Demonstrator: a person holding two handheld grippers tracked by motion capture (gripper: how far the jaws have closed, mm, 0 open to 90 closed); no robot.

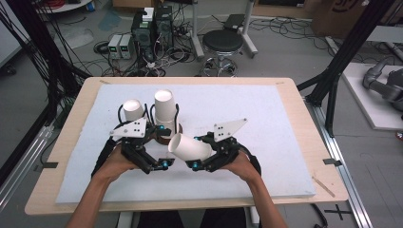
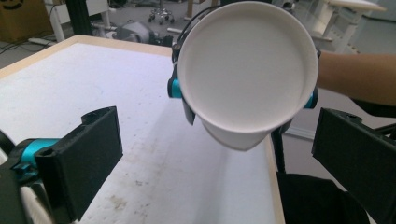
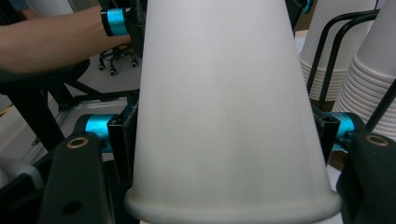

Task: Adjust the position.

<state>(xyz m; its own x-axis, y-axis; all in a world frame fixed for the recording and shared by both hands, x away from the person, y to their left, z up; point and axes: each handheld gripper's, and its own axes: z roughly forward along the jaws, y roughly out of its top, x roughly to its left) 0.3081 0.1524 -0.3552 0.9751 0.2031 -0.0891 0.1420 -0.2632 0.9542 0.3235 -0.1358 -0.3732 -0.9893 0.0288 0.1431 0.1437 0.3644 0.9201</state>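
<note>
The right gripper is clamping a white paper cup near its rim, holding it on its side above the white mat, base pointing toward the left gripper; the left gripper's jaws are standing wide apart, gripping nothing, the cup's base hovering just beyond them; two stacks of cups are standing in a wire rack behind.

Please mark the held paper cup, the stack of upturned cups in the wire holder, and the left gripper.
held paper cup (image 1: 190, 147), high view, on its white side wall.
stack of upturned cups (image 1: 164, 108), high view, on the side of the top cup.
left gripper (image 2: 215, 156), left gripper view, midway between its open jaws.
</note>
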